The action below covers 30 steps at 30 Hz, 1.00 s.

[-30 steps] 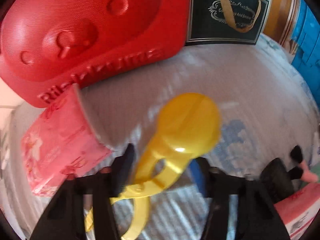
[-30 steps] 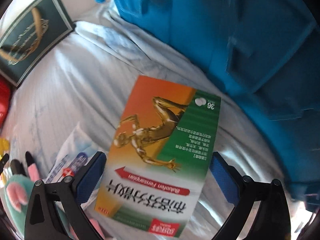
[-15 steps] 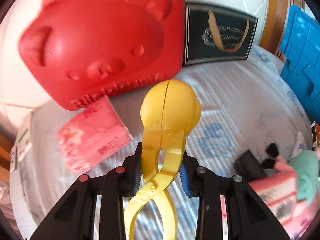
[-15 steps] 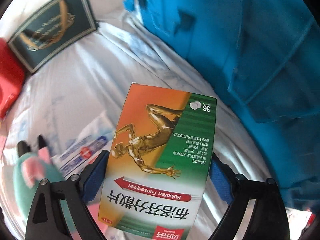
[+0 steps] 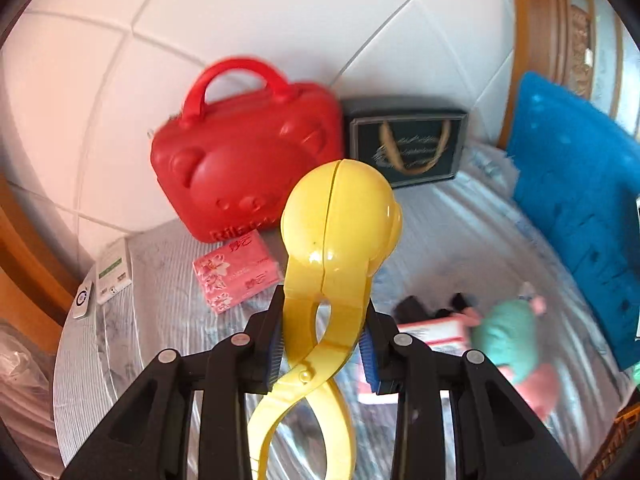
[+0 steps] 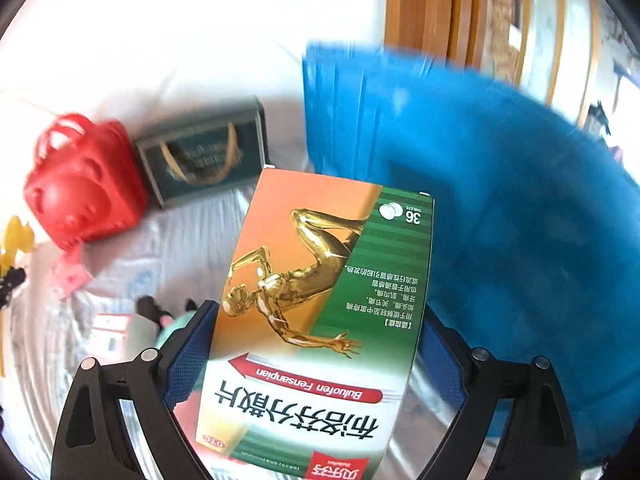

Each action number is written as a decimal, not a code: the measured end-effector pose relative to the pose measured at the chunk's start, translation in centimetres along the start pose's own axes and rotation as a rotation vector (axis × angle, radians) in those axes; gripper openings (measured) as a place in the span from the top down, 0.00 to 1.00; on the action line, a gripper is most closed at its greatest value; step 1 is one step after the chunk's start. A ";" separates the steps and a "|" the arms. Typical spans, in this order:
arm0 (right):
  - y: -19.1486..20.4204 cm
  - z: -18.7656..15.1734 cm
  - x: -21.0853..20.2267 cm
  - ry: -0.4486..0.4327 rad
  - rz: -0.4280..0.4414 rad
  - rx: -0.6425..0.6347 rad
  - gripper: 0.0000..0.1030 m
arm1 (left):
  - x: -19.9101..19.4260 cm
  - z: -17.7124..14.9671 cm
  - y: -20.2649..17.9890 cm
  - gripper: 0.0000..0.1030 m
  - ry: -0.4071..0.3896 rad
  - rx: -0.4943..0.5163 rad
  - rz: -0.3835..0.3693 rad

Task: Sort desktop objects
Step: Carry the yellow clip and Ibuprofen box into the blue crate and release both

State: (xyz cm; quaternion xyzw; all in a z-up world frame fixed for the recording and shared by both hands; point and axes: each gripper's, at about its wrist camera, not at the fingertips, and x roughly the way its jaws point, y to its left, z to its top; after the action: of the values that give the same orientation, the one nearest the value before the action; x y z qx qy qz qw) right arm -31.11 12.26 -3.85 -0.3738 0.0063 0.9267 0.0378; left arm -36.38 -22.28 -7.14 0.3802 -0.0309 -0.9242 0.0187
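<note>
My left gripper [image 5: 324,344] is shut on a yellow ball-shaped clamp toy [image 5: 340,236] and holds it above the cloth-covered table. My right gripper [image 6: 316,344] is shut on an orange and green medicine box [image 6: 320,300] and holds it above the table. A red bear-faced case [image 5: 244,168] and a dark gift box [image 5: 408,144] stand at the back by the wall. A pink tissue pack [image 5: 236,276] lies in front of the red case. A blue crate [image 5: 584,208] stands at the right and also shows in the right wrist view [image 6: 500,208].
A green and pink plush toy [image 5: 508,336] and a red-and-white box [image 5: 432,332] lie on the grey cloth [image 5: 132,344] at the right. A white remote [image 5: 114,272] and a small white device [image 5: 83,300] lie at the left edge. A white tiled wall [image 5: 280,20] is behind.
Both grippers have risen and pulled back with their objects. The left gripper closed on the yellow toy. The table items now look smaller and farther away.
</note>
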 end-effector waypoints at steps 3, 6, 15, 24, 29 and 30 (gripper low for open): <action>-0.7 0.2 -3.8 -0.066 0.018 -0.004 0.09 | -3.5 -0.3 -1.6 0.70 -0.035 0.015 -0.024; -1.0 0.3 -6.6 -0.120 0.026 -0.006 0.09 | -6.7 -0.2 -3.9 0.70 -0.076 0.036 -0.059; -4.8 1.3 -13.8 -0.280 0.029 0.017 0.09 | -14.7 1.7 -12.3 0.70 -0.182 0.100 -0.166; -14.5 4.7 -17.8 -0.384 -0.013 0.029 0.09 | -18.1 6.0 -25.0 0.70 -0.274 0.159 -0.259; -21.8 7.0 -16.1 -0.392 -0.063 0.032 0.09 | -18.1 9.1 -33.2 0.70 -0.286 0.192 -0.297; -23.2 7.4 -15.6 -0.386 -0.070 0.036 0.09 | -17.9 9.8 -35.0 0.70 -0.281 0.199 -0.308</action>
State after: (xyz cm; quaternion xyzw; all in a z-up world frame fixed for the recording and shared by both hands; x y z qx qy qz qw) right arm -23.32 34.65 12.72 -0.1884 0.0028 0.9790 0.0771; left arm -30.93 14.09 9.89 0.2478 -0.0656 -0.9524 -0.1648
